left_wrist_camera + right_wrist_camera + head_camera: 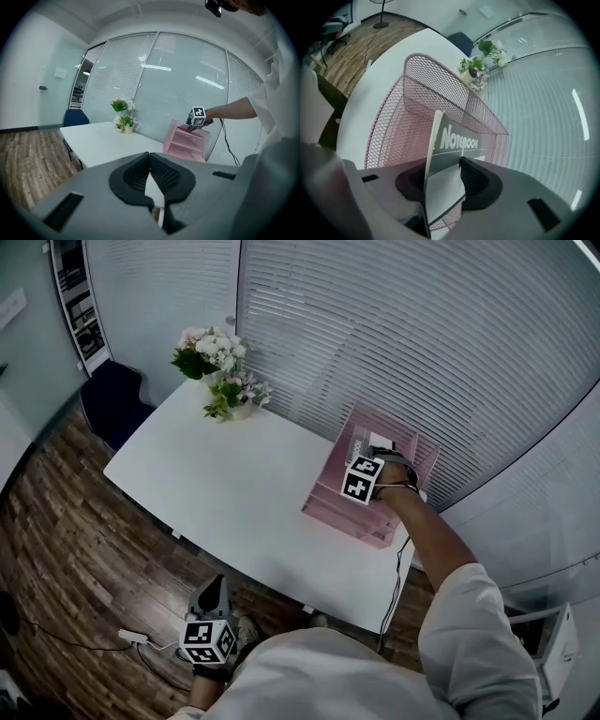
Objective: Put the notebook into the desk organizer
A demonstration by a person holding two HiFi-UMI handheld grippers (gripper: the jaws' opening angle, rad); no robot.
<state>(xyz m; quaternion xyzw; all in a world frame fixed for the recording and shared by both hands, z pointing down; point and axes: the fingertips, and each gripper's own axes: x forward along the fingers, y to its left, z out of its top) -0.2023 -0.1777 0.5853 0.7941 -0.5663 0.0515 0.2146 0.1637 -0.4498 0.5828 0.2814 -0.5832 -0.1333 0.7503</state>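
Release looks to be the step in hand. The grey soft-cover notebook [459, 140] stands upright inside the pink wire-mesh desk organizer [408, 108] on the white worktop [225, 484]. It sits between the spread jaws of the right tool [443, 164], apparently unpinched. Next, that tool should withdraw straight, without snagging the cover. The left tool [150, 157] hangs low, pressed together and empty.

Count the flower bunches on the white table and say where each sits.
2. Both stand at the end of the white table away from the pink organizer: the taller bunch nearer the corner, the smaller bunch right beside it, toward the organizer. None appears hidden.
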